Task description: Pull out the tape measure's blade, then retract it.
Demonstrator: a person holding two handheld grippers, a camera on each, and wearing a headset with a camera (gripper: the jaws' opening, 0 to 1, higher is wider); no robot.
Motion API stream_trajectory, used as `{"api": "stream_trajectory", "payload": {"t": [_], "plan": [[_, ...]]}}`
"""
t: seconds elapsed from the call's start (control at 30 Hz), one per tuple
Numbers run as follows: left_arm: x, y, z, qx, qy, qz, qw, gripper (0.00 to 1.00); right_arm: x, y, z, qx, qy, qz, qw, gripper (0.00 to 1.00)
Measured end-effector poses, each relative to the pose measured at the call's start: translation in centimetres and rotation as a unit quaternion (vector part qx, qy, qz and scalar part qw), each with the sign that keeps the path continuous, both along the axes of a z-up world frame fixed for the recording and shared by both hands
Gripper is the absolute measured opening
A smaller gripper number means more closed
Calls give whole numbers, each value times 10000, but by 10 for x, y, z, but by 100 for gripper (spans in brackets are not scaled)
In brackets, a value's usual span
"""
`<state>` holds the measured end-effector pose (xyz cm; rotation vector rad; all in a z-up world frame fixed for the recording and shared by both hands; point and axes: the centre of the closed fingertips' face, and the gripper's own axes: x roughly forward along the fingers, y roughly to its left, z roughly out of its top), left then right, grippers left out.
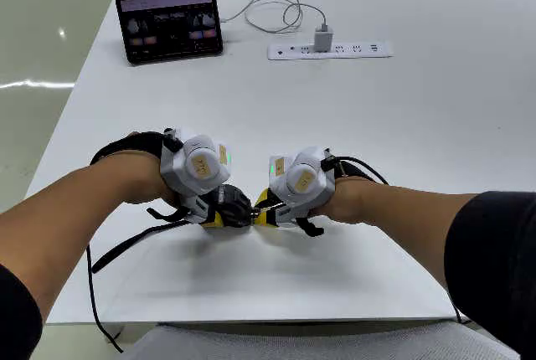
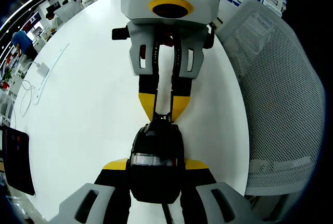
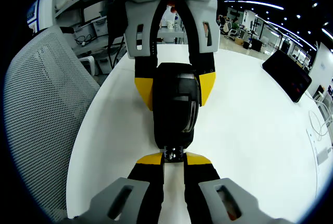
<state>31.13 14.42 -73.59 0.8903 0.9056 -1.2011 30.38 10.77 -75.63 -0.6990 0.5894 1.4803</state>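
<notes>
The left gripper (image 2: 156,164) is closed on the tape measure (image 3: 175,107). Its yellow-tipped jaws are pressed against the two flat sides of the black case, which is held between them with its mouth pointed away from the gripper. In the left gripper view the case is seen from behind, with a clear band across its back.

The right gripper (image 3: 174,160) is set nose to nose with the left one. Its jaws are closed on the hook (image 2: 162,117) at the end of the blade, with the yellow tips pinched together on the small metal tab. The hook is seen right at the case mouth, so the two grippers are almost touching (the case is all that lies between them).

In the head view the pair is held low over the bench (image 1: 377,109), close to its near edge and about midway across. Whether the case rests on the surface cannot be told.

Far back on the bench, well apart from the grippers, a tablet (image 1: 170,23) is propped up at the left. A power strip (image 1: 331,48) lies to its right with a white charger (image 1: 323,39) plugged in, and a looped cable (image 1: 268,8) is run between the two. A mesh chair (image 2: 281,104) is seen just off the near edge of the bench.
</notes>
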Motion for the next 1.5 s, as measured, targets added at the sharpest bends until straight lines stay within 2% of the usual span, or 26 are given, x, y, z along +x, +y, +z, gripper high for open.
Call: {"api": "stream_trajectory", "payload": {"t": [0.2,0.5,0.63,0.8,0.87,0.9,0.93,0.97,1.03,1.17,1.5], "plan": [[-1,-1,1,-146,-58,103,9998,32,3,-12,0,-40,70,-11,10000,9],[0,-1,1,-183,-49,134,9997,32,2,-17,1,-78,143,24,9999,9],[-1,-1,1,-177,-79,111,9998,32,1,-14,1,-84,81,20,9999,11],[0,-3,1,-218,-59,167,9996,33,1,-11,-2,-190,246,-143,9994,12],[0,-2,0,-197,-53,160,9997,33,-1,-7,-5,-193,183,-82,9996,13],[0,-2,0,-183,-59,147,9997,33,0,0,-3,-60,128,-100,9999,13],[0,-2,0,-179,-62,143,9997,33,-1,1,-4,-79,206,-174,9996,12],[0,-2,0,-174,-67,138,9997,33,-2,4,-5,-52,153,-84,9998,12],[0,-1,1,-190,-70,149,9997,33,0,0,-4,-43,245,-163,9996,11],[1,-1,1,-290,-37,201,9994,33,0,-7,-4,-83,251,-112,9996,10],[0,-2,1,-295,-25,206,9993,33,1,-19,-5,-153,273,-135,9994,11]]}}
